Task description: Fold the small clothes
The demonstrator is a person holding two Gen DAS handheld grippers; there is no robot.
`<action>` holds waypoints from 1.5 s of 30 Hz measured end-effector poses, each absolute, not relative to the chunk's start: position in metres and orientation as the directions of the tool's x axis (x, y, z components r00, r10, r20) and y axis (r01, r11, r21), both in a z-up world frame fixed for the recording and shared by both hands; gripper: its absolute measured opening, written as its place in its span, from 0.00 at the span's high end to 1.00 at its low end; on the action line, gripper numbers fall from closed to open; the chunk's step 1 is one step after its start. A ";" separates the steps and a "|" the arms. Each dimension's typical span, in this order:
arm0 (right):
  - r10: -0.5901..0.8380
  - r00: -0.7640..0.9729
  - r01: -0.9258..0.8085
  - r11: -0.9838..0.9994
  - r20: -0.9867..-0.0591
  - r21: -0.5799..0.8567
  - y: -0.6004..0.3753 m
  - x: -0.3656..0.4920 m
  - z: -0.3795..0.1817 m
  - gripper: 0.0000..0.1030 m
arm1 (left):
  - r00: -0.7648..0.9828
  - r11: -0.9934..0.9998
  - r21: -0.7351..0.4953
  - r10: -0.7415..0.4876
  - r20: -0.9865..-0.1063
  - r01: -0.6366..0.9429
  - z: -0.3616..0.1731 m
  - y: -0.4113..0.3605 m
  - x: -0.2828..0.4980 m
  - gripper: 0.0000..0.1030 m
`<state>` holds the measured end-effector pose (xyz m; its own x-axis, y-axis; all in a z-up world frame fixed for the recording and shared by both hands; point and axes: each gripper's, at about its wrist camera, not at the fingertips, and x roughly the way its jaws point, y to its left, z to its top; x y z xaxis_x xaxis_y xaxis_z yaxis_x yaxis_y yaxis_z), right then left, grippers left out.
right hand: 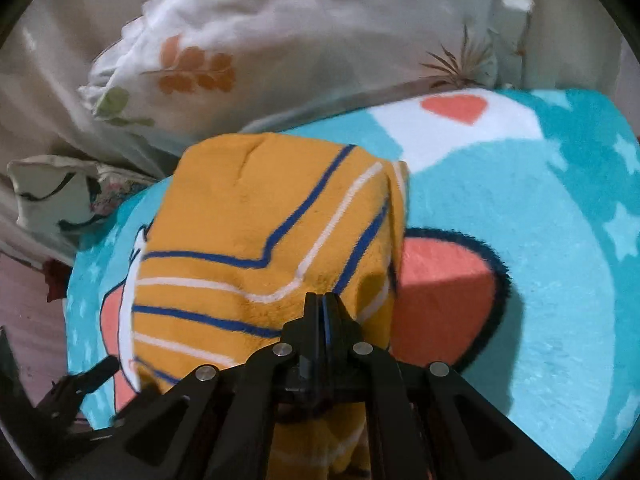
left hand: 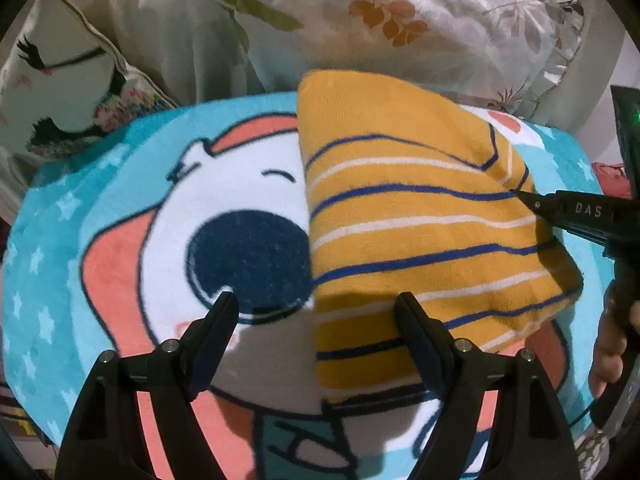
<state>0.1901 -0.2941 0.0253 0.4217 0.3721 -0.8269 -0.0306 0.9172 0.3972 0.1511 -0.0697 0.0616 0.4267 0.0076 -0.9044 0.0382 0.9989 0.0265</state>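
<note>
L claw (left hand: pixel 316 312) tilted down, agape; R claw (right hand: pixel 324 304) pinches striped garment (left hand: pixel 420 220).

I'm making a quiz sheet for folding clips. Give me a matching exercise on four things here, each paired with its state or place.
Things:
1. left gripper
2. right gripper
3. striped garment
4. floral pillow

States or places:
A. lies folded on the cartoon blanket
B. jaws shut
C. lies behind the blanket
D. jaws wide open, one finger over the blanket, one over the garment

Pairs: 1-D, 2-B, 3-A, 4-C
</note>
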 end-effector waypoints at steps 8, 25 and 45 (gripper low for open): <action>0.429 0.422 0.011 0.878 -0.799 0.478 -0.313 0.190 0.035 0.94 | 0.475 0.999 -0.039 -0.034 -0.879 0.000 0.080 -0.038 0.154 0.23; 0.545 0.443 0.096 0.760 -0.712 0.642 -0.327 0.197 -0.009 0.26 | 0.212 0.809 -0.583 -0.584 -0.783 0.075 0.000 -0.036 0.216 0.20; 0.292 0.617 0.111 0.887 -0.731 0.448 -0.327 0.155 0.079 0.53 | 0.438 0.995 -0.088 -0.100 -0.894 0.049 0.094 -0.031 0.150 0.41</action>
<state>0.1550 -0.3267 0.0785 0.6174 0.2918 -0.7306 0.1107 0.8872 0.4479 0.1499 -0.0306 0.0938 0.4377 -0.1002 -0.8935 0.0487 0.9950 -0.0877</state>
